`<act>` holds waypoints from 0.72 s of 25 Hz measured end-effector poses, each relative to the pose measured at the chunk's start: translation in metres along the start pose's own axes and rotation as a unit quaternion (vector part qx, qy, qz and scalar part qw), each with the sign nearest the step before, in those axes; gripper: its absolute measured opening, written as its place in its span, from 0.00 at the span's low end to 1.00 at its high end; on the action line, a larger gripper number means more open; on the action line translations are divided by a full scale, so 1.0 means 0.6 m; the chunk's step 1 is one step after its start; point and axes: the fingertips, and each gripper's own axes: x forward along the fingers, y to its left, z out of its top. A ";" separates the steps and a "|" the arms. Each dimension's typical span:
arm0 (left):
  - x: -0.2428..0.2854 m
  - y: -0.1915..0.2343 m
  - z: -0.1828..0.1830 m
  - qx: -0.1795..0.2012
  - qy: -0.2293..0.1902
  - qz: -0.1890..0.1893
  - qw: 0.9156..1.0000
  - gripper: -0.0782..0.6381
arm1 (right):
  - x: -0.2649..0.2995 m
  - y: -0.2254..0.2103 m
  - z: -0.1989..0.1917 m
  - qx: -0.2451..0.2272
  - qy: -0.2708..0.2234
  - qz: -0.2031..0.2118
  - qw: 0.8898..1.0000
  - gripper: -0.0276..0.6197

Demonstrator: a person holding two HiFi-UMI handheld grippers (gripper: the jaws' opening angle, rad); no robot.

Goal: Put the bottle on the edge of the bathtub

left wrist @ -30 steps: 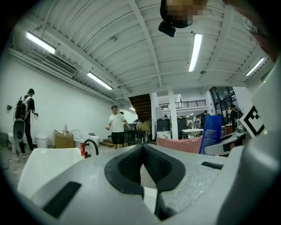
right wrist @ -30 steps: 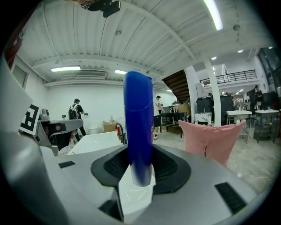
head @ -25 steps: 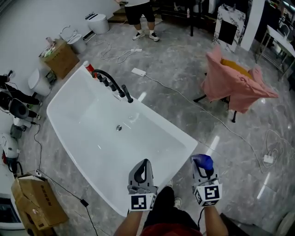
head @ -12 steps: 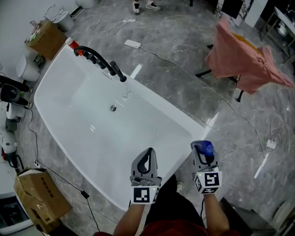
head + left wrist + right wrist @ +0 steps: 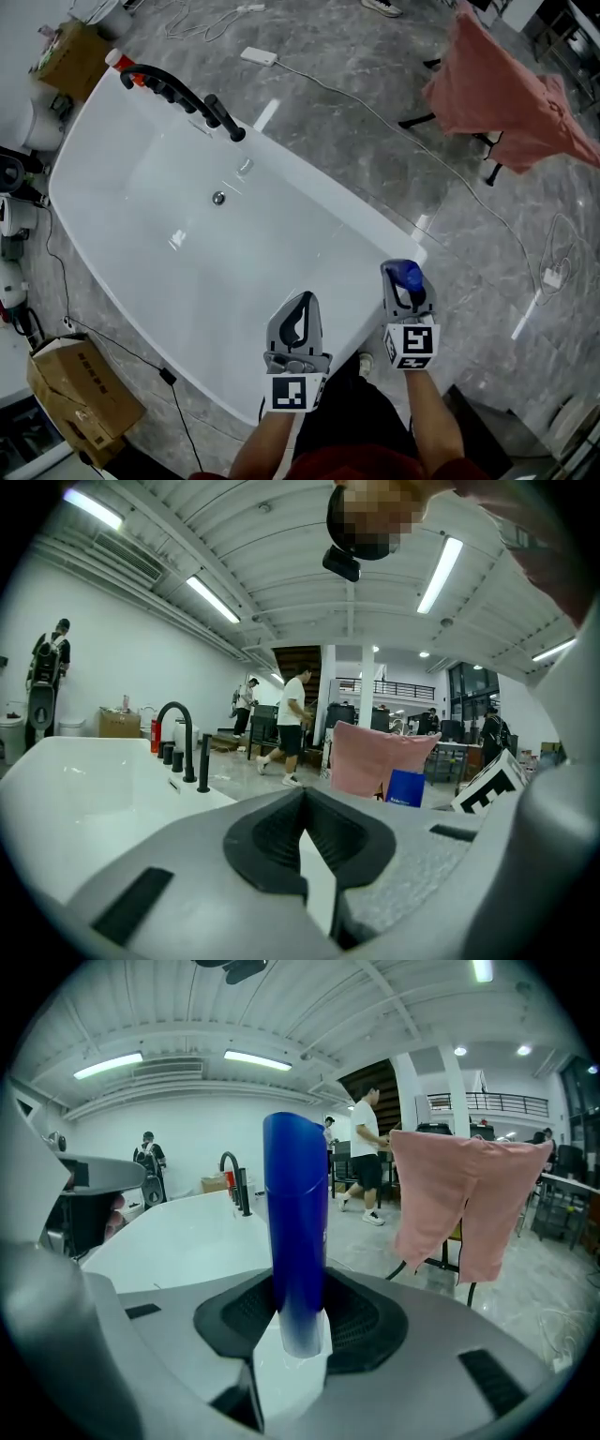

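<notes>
**Blue bottle clamped in the right gripper, at the tub's near corner**

In the head view I am looking steeply down on a white bathtub (image 5: 281, 272) that is running slantwise from the upper left to the centre right of the frame, standing on a grey marbled floor (image 5: 375, 131). A pink cloth (image 5: 511, 94) is draping over a chair at the upper right, well apart from the tub. A cardboard box (image 5: 80, 398) is sitting at the lower left. A black faucet (image 5: 178, 94) is arching over the tub's far rim at the upper left, and the drain (image 5: 218, 198) is showing in the basin below it.

At the lower centre I am holding both grippers side by side. The left gripper (image 5: 300, 305) is hovering over the tub's near end with its jaws together and nothing between them. The right gripper (image 5: 403, 286) is gripping the bottle (image 5: 411, 273), its jaws pressing on the pale lower part while the blue upper part is standing upright out of them. The bottle is sitting right of centre, just beside the tub's near right corner; I cannot tell whether it is touching the rim.
</notes>
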 end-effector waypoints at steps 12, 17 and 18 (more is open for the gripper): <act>0.048 0.028 -0.029 -0.022 0.004 -0.006 1.000 0.12 | 0.133 -0.011 0.019 -0.022 -0.011 -0.020 1.000 0.27; 0.064 0.039 -0.027 -0.024 0.011 -0.008 1.000 0.12 | 0.163 -0.010 0.037 -0.027 -0.027 -0.021 0.999 0.27; 0.067 0.041 -0.027 -0.022 0.012 -0.008 1.000 0.12 | 0.165 -0.010 0.038 -0.025 -0.031 -0.022 0.999 0.27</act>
